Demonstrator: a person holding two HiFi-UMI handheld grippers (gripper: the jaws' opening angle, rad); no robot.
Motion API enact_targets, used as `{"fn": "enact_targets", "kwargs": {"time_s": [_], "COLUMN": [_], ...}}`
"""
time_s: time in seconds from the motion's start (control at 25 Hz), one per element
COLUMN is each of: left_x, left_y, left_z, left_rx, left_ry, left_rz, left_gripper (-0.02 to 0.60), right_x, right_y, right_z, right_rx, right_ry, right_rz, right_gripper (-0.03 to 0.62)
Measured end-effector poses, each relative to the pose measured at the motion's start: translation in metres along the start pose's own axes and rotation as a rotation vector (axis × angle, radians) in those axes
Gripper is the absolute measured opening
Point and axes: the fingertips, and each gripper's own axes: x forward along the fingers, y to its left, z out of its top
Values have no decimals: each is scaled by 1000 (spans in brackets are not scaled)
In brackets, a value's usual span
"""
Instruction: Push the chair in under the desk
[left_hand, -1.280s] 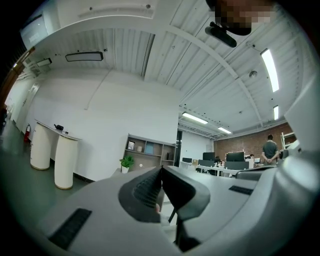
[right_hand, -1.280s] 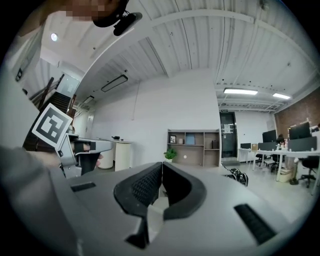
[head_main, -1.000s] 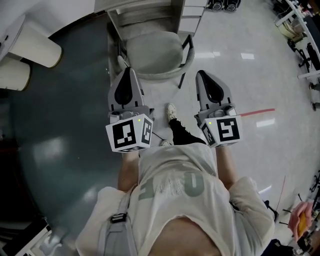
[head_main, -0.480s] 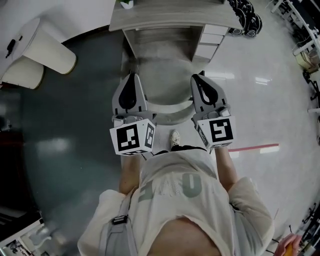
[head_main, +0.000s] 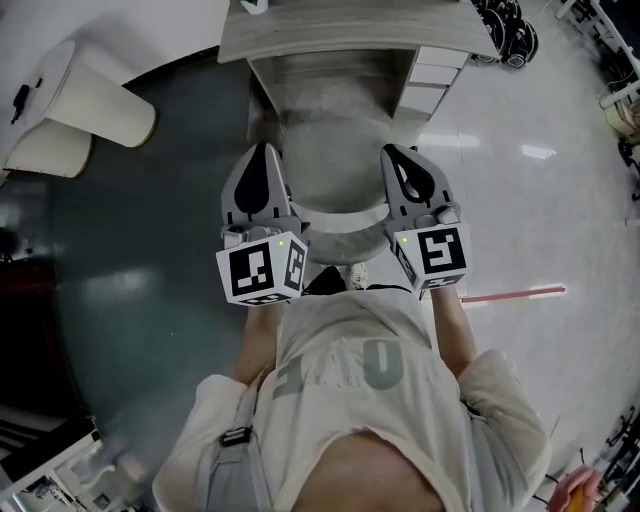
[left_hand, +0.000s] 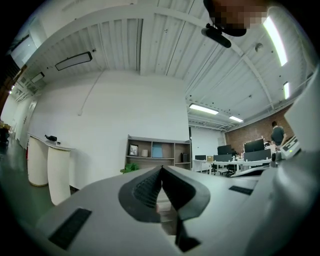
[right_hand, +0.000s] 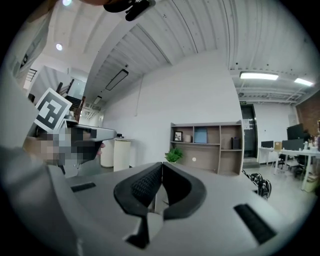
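In the head view the grey chair (head_main: 338, 213) stands with its seat in under the pale wooden desk (head_main: 340, 35); only its curved backrest and part of the seat show. My left gripper (head_main: 262, 150) is at the backrest's left end and my right gripper (head_main: 394, 152) at its right end, both pointing toward the desk. Whether they touch the chair cannot be told. Both are shut with nothing between the pads. In the left gripper view the left gripper (left_hand: 161, 171) is shut on nothing. The right gripper (right_hand: 161, 167) shows the same in the right gripper view.
A drawer unit (head_main: 430, 75) sits under the desk's right side. White rounded counters (head_main: 95, 100) stand at the far left on dark floor (head_main: 130, 300). A red tape line (head_main: 515, 294) crosses the pale floor at right. The person's foot (head_main: 352, 272) is just behind the chair.
The chair has gone from standing out in front of the desk to sitting in under it. Both grippers moved forward with it, staying shut.
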Motion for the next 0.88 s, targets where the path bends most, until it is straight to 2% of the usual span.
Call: {"fn": "enact_targets", "kwargs": {"time_s": [0.24, 0.48, 0.68, 0.88], "left_x": [15, 14, 19, 18], "left_y": [10, 21, 36, 32], "left_z": [4, 5, -6, -39], "left_rx": [-16, -12, 29, 2], "left_ry": [-28, -30, 51, 164], "left_rz": [26, 19, 13, -33], "left_gripper": [14, 14, 14, 14], "right_x": [11, 22, 29, 27], "right_y": [-10, -14, -14, -6], "right_z": [-3, -1, 9, -21], "right_rx": [1, 56, 77, 146], "right_ry": [25, 32, -2, 101], "right_rz": [-28, -62, -98, -50], "right_gripper": [17, 17, 18, 20]}}
